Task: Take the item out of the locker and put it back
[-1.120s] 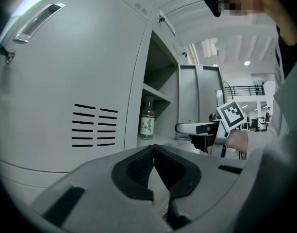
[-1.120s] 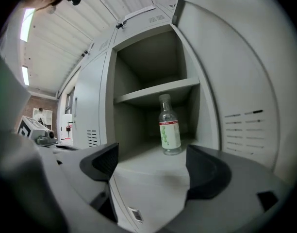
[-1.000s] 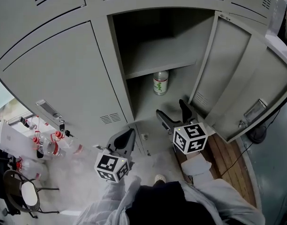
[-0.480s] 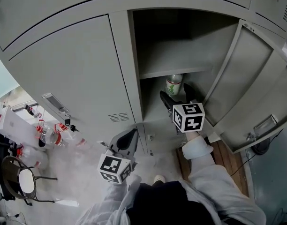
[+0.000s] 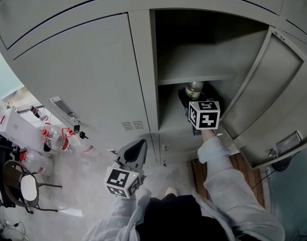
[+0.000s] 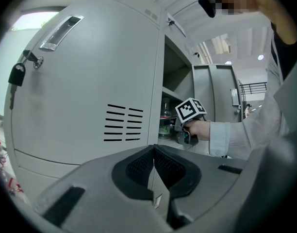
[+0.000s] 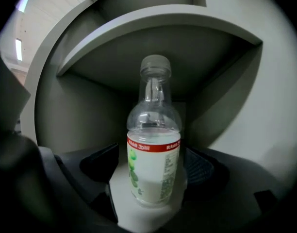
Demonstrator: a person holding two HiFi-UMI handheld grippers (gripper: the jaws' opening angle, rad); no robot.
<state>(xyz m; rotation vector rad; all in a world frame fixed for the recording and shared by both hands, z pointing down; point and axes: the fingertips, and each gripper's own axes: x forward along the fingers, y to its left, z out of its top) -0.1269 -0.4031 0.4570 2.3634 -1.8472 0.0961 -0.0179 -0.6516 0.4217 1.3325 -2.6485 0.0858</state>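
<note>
**Bottle upright in open locker, standing between spread right jaws**

The bottle (image 7: pixel 153 130) stood upright on the floor of the open locker (image 5: pixel 166 49) compartment, directly beneath the shelf (image 5: pixel 196 78). It was clear plastic and capped, with a red-banded label and green print. Liquid reached roughly to the top of the label.

The right gripper (image 7: pixel 152 165) reached into the compartment at floor level. Its jaws were spread wide, one on each side of the lower half of the bottle. A narrow gap showed between each jaw and the bottle wall, and neither jaw was seen pressing on it. The bottle sat about midway between the two jaws.

The locker door (image 5: pixel 264 99) stood swung out to the right of the compartment.

The left gripper (image 6: pixel 153 166) was outside the locker, low and to the left, facing the neighbouring closed door (image 6: pixel 90 81). Its jaws were pressed together with nothing between them. That door carried vent slots (image 6: pixel 123 123) and a hanging padlock (image 6: pixel 16 74).
</note>
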